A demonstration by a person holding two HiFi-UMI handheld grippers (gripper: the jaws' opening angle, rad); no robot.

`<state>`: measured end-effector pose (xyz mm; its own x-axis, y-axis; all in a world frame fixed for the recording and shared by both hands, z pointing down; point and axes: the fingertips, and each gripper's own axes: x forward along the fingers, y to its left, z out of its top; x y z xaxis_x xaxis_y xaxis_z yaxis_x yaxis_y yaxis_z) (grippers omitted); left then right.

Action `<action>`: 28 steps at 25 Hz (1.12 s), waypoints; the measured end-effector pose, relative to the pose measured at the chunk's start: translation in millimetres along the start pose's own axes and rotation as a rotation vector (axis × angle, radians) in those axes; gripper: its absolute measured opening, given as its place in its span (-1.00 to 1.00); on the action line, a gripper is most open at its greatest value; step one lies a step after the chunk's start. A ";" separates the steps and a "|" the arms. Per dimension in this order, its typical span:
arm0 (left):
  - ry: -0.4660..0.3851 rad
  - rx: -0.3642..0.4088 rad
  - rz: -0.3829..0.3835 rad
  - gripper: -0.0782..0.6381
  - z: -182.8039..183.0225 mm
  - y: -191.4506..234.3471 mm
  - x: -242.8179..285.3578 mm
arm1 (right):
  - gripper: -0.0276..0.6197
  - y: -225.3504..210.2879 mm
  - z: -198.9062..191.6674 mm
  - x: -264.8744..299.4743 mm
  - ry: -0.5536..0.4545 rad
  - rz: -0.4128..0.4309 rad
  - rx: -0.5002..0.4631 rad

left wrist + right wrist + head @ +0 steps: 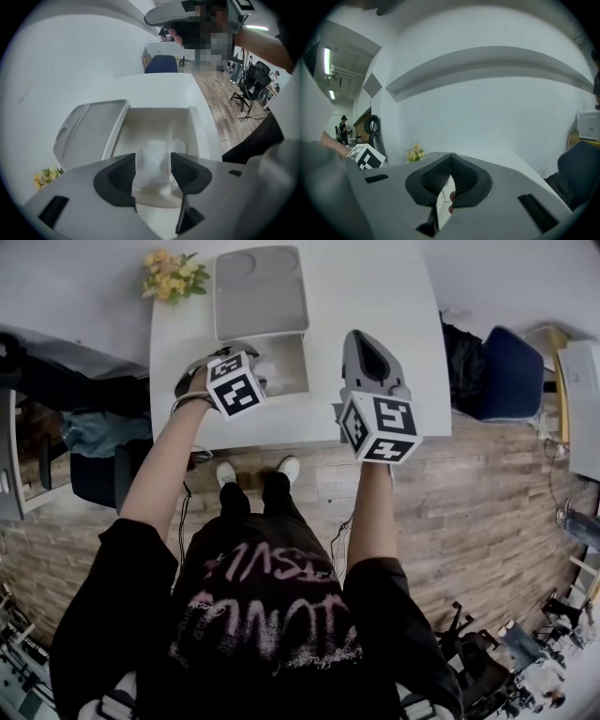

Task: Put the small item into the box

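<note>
The small item [157, 149] is a crumpled white wad lying inside the open white box [202, 136], whose lid [91, 129] is folded back to the left. My left gripper [153, 165] hangs over the box with its jaws open; the wad shows between them and the pads do not press on it. In the head view the left gripper [247, 371] is at the left edge of the box [292, 371], with the lid [261, 292] beyond it. My right gripper [367, 351] is raised to the right of the box. Its jaws [450, 168] are shut with nothing between them.
The box stands on a white table [375, 287] whose near edge runs just below the grippers. Yellow flowers [173, 276] sit at the table's far left corner. A blue chair [511, 371] stands to the right, and a dark chair [94, 470] to the left on the wooden floor.
</note>
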<state>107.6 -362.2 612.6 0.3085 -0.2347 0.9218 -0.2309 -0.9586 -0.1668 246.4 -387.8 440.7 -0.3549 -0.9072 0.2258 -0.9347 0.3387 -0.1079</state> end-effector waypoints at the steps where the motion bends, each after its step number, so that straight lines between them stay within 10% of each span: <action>1: -0.012 -0.012 0.005 -0.12 0.2 0.9 -3.2 | -0.88 1.4 1.0 0.2 -0.004 0.004 0.007; 18: -0.229 -0.355 0.177 -0.75 -9.0 24.1 -60.9 | -0.88 23.6 21.5 -8.3 -0.027 0.031 -0.014; 28: -0.397 -0.527 0.316 -0.78 -17.1 32.5 -108.2 | -0.88 34.2 30.2 -14.8 -0.033 0.039 -0.040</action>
<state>51.0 -365.1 513.4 0.4423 -0.6240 0.6442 -0.7466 -0.6542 -0.1211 220.3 -370.2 404.4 -0.3908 -0.9007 0.1897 -0.9205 0.3831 -0.0770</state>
